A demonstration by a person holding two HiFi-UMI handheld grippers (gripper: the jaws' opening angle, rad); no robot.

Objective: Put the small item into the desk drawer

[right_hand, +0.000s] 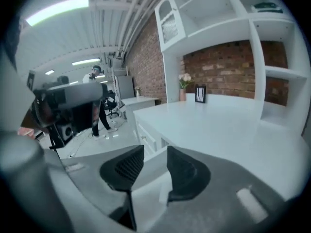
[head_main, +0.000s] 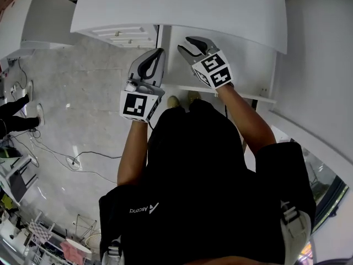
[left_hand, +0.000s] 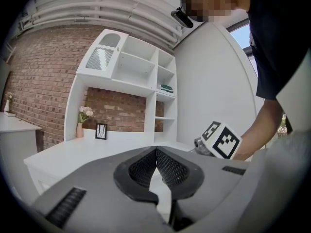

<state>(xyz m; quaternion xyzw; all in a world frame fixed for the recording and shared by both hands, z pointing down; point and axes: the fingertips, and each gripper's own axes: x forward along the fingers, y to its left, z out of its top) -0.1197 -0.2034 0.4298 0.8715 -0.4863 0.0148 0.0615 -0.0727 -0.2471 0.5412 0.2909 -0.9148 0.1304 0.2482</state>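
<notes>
I hold both grippers up in front of the white desk, below its front edge. My left gripper is shut, and in the left gripper view its pads meet at the tips with nothing between them. My right gripper stands open; the right gripper view shows a clear gap between its jaws, also empty. The desk's drawers are shut and also show in the right gripper view. I see no small item on the bare desk top.
A white shelf unit stands on the desk against a brick wall. A vase of flowers and a small picture frame sit at the back. Cables trail over the floor at the left. A person stands far off.
</notes>
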